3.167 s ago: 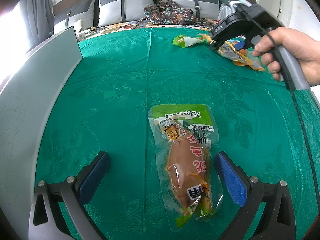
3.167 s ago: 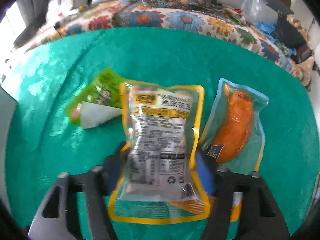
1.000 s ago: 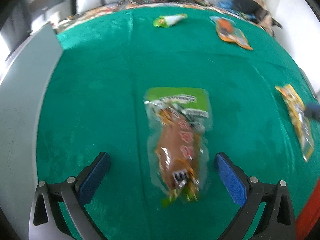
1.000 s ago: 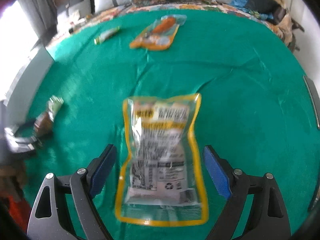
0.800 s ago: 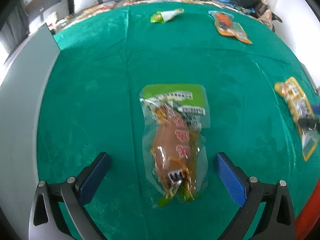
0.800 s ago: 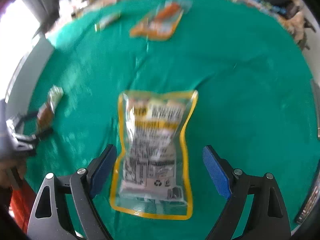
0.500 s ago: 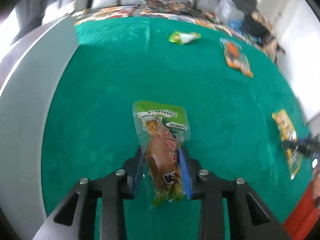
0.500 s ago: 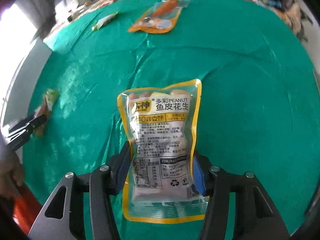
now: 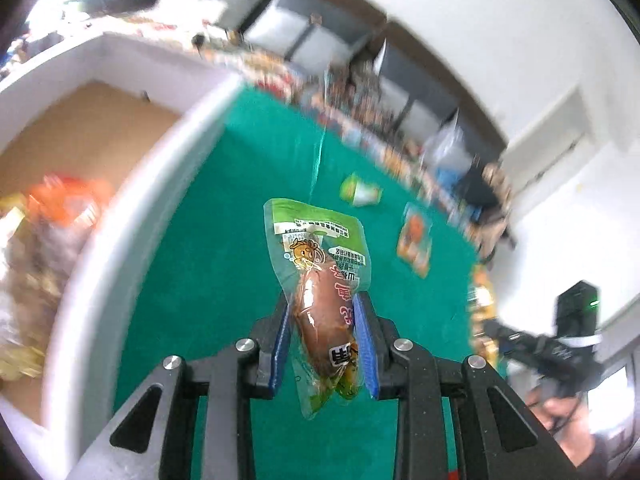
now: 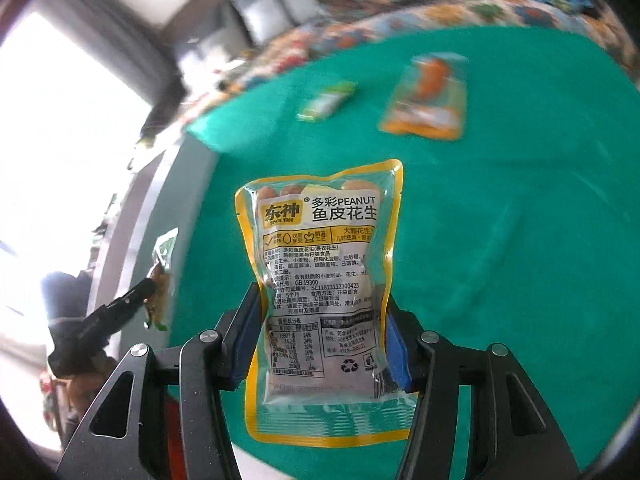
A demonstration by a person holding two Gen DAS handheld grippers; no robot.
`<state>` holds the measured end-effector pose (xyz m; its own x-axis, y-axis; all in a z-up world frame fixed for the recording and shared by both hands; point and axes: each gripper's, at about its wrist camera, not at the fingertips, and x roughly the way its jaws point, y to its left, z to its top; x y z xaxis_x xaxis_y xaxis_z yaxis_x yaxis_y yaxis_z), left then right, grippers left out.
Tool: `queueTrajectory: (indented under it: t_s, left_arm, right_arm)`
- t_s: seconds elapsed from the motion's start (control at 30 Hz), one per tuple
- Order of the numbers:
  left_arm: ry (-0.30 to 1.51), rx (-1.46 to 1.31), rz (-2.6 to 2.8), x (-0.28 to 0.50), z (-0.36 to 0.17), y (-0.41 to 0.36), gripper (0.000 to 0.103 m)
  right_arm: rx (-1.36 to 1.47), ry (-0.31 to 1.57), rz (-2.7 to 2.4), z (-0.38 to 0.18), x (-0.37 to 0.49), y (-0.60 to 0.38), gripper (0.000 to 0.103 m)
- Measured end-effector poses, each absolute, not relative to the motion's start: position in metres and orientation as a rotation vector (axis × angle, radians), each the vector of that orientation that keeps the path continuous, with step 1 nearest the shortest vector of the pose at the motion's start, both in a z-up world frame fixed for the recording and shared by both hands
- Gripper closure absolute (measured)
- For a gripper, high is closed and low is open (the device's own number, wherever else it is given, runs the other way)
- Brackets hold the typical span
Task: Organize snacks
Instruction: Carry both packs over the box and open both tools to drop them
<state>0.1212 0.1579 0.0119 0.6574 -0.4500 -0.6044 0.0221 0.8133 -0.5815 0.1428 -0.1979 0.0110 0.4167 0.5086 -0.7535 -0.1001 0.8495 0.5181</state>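
My left gripper [image 9: 322, 346] is shut on a green-topped pack with a brown sausage [image 9: 320, 296] and holds it in the air above the green tablecloth [image 9: 224, 240], next to the white box [image 9: 132, 216]. My right gripper [image 10: 320, 340] is shut on a yellow-edged peanut pack [image 10: 324, 280], also lifted off the cloth [image 10: 500, 240]. The left gripper with its pack shows at the left of the right wrist view [image 10: 148, 300]. The right gripper shows at the right of the left wrist view [image 9: 496, 332].
The white box holds several snack packs [image 9: 44, 248] on a brown floor. A small green pack [image 9: 360, 192] [image 10: 328, 100] and an orange pack [image 9: 416, 240] [image 10: 428, 96] lie on the far cloth. A sofa with clutter stands behind the table.
Both grippers closed on their packs and lifted them off the cloth. The left one has swung left toward the white box, whose inside now shows.
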Motion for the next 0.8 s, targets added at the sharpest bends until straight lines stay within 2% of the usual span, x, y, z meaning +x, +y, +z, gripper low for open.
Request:
queueTrajectory:
  t_s: [0.17, 0.37, 0.4, 0.43, 0.5, 0.6, 0.7, 0.8]
  left_arm:
    - [0.71, -0.55, -0.136, 0.108, 0.063, 0.246, 0.074]
    - [0.75, -0.445, 0.216, 0.088, 0.056, 0.346, 0.072]
    - [0.769, -0.432, 0.263, 0.084, 0.051, 0.356, 0.062]
    - [0.789, -0.426, 0.31, 0.081, 0.045, 0.365, 0.043]
    - [0.809, -0.432, 0.398, 0.068, 0.033, 0.385, 0.02]
    - [0.791, -0.453, 0.431, 0.05, 0.024, 0.391, 0.02]
    - [0.768, -0.472, 0.397, 0.037, 0.021, 0.385, 0.02]
    - [0.749, -0.456, 0.317, 0.04, 0.027, 0.357, 0.02]
  right_arm:
    - [0.413, 1.035, 0.6, 0.057, 0.175, -0.087, 0.046]
    - [0.28, 1.006, 0.851, 0.097, 0.192, 0.08, 0.044]
    - [0.261, 1.0, 0.881, 0.097, 0.192, 0.105, 0.04]
    - [0.248, 0.996, 0.902, 0.095, 0.191, 0.127, 0.038]
    - [0.247, 1.014, 0.926, 0.085, 0.189, 0.164, 0.031]
    - [0.276, 1.066, 0.91, 0.072, 0.192, 0.184, 0.03]
    - [0.286, 1.019, 0.902, 0.071, 0.192, 0.165, 0.03]
    - [0.169, 0.958, 0.792, 0.059, 0.19, 0.124, 0.029]
